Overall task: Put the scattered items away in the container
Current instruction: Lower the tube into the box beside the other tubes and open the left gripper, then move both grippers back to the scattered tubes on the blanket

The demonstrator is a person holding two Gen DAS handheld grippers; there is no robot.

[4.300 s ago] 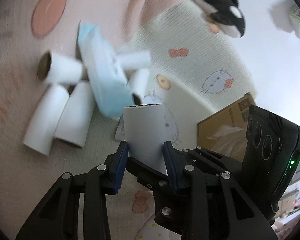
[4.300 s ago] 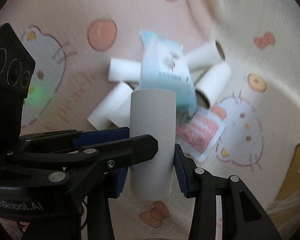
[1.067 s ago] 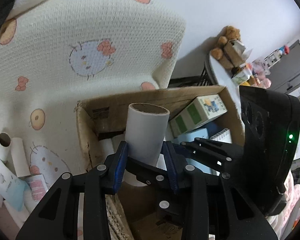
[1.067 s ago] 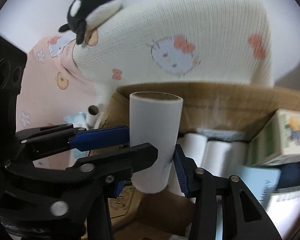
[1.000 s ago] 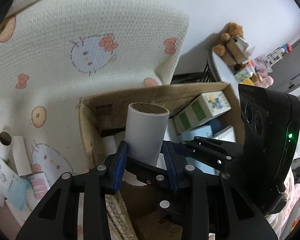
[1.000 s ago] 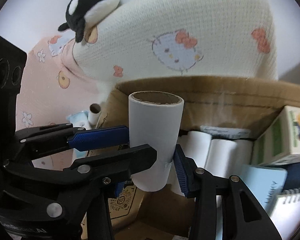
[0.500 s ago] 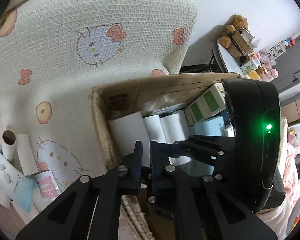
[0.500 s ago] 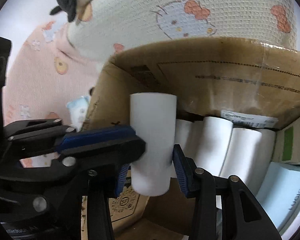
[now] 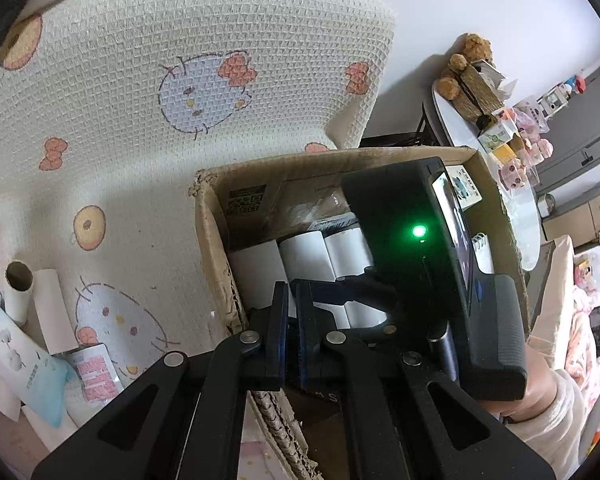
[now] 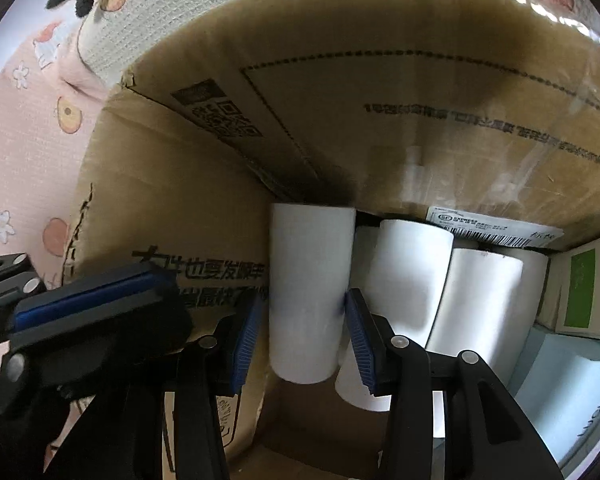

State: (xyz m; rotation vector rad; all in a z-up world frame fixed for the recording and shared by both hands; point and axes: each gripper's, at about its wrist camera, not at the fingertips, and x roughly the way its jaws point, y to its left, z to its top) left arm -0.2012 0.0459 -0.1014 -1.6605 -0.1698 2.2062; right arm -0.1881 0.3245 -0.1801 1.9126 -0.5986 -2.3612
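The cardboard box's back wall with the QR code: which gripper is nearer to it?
Right. The right gripper is down inside the cardboard box, holding a white roll before that wall; the left gripper hovers above the box's side rim, jaws shut and empty.

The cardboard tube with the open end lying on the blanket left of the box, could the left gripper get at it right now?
Probably yes. The left gripper is shut and empty over the cardboard box, and the cardboard tube lies uncovered on the blanket, with nothing in between.
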